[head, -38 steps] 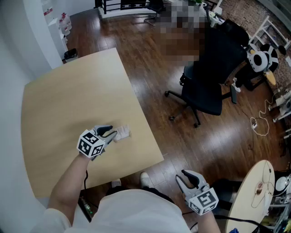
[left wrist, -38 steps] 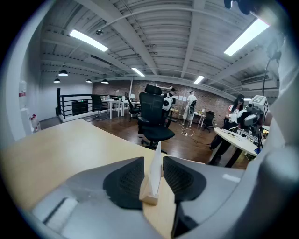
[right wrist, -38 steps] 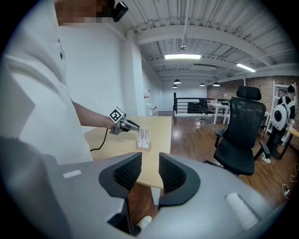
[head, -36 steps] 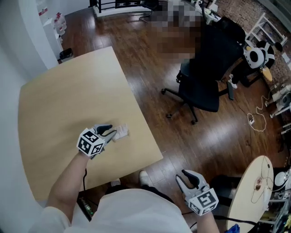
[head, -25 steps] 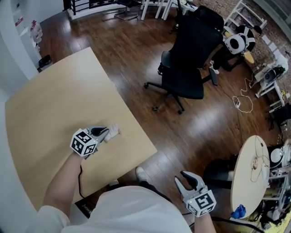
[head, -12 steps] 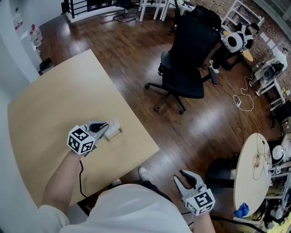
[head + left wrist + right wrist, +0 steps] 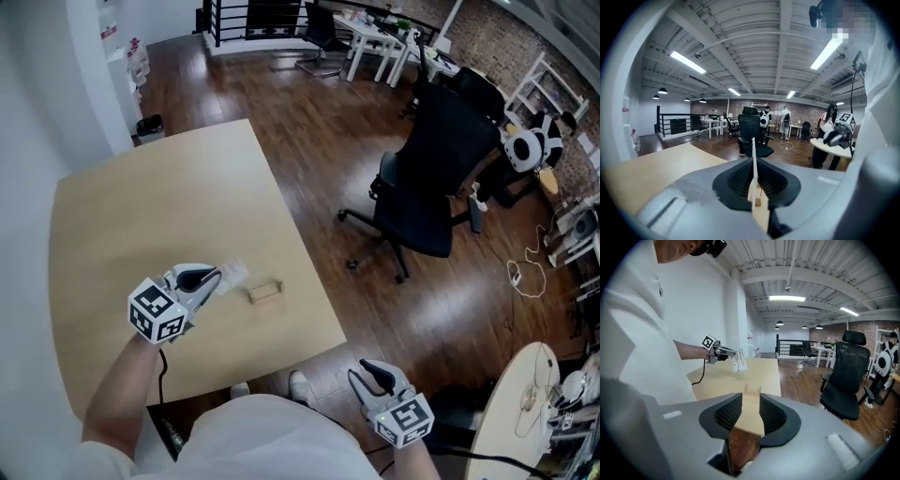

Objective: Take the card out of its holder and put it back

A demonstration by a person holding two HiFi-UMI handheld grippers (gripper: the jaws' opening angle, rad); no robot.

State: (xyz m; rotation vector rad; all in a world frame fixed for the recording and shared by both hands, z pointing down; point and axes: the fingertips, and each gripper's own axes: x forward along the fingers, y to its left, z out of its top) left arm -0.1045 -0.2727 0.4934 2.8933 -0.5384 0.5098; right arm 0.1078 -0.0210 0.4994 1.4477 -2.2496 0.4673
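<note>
Since the card [image 7: 232, 274] is pinched between the fully closed jaws of the left tool [image 7: 214, 277], it hangs clear of the worktop [image 7: 141, 216] and free of its holder [image 7: 265, 292]; the left gripper view shows the card [image 7: 753, 157] edge-on, running straight up the middle of the pads and clamped flat from both sides, which should keep it from twisting; the small wooden holder stands empty on the worktop just ahead of that tool's tips, apart from the card; in the right gripper view the card [image 7: 737, 360] slopes down from the left tool [image 7: 718, 352], with the holder [image 7: 752, 389] lower and nearer, its slot facing up; the right tool [image 7: 370, 375] hangs off the worktop beside the person's body, jaws spread with nothing between them, seemingly kept out of the way because one hand suffices; by this reading the removal is done and the return comes next; that will call for lining the card's lower edge up with the narrow slot, and so light a holder could slide or tip if the card lands askew.
</note>
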